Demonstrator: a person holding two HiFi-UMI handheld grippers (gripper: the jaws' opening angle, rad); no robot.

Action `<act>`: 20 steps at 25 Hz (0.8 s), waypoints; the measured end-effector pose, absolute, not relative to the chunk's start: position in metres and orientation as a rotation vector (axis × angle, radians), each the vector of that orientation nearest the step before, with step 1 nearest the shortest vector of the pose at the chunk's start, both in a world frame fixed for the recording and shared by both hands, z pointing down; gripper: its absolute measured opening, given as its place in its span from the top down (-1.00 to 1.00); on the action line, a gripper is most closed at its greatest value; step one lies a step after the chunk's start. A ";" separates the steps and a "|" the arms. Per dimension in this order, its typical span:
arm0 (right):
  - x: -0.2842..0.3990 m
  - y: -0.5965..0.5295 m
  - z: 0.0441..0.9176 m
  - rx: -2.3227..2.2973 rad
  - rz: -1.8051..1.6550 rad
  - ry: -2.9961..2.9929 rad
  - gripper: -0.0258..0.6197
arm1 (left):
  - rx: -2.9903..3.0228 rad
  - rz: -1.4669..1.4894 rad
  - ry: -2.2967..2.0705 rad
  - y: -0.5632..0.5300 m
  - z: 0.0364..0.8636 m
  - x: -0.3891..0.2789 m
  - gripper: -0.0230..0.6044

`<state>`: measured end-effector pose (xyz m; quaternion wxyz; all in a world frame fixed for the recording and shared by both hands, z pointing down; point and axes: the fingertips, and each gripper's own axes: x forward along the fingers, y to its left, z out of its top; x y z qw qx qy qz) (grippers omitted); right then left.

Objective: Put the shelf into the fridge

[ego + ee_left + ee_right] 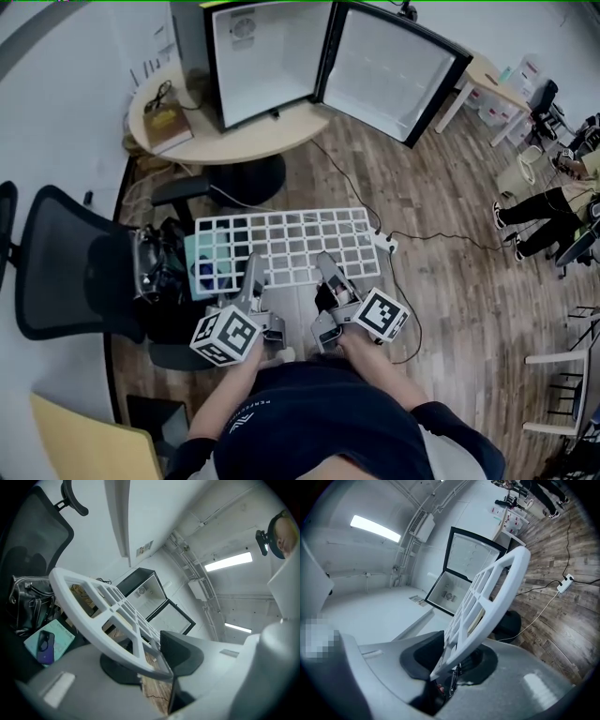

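left gripper (253,269) and right gripper (328,269) both clamp the shelf (291,239) edge; thin pinch, it could sag and snag the fridge (272,56) up top.

Head view looks steeply down; both gripper views face the open fridge (272,61).

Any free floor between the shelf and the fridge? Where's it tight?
Bare wood floor between shelf and table base, one cable crossing. The fridge cavity looks bare. Crowded left: chair, bag; power strip at shelf's right corner.
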<state>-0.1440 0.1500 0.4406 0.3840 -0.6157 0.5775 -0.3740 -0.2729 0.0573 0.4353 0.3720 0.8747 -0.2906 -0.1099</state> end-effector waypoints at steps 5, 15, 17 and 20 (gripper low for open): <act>-0.128 0.141 0.445 -1.626 -0.943 1.493 0.64 | 2.216 -0.266 -0.726 0.047 0.442 -0.255 0.52; -0.068 0.092 0.448 -1.601 -0.950 1.576 0.62 | 2.211 -0.272 -0.824 0.008 0.444 -0.200 0.51; -0.052 0.082 0.446 -1.588 -0.950 1.605 0.62 | 2.209 -0.281 -0.847 0.001 0.442 -0.185 0.51; -0.029 0.067 0.442 -1.561 -0.964 1.637 0.62 | 2.203 -0.296 -0.882 -0.010 0.437 -0.164 0.51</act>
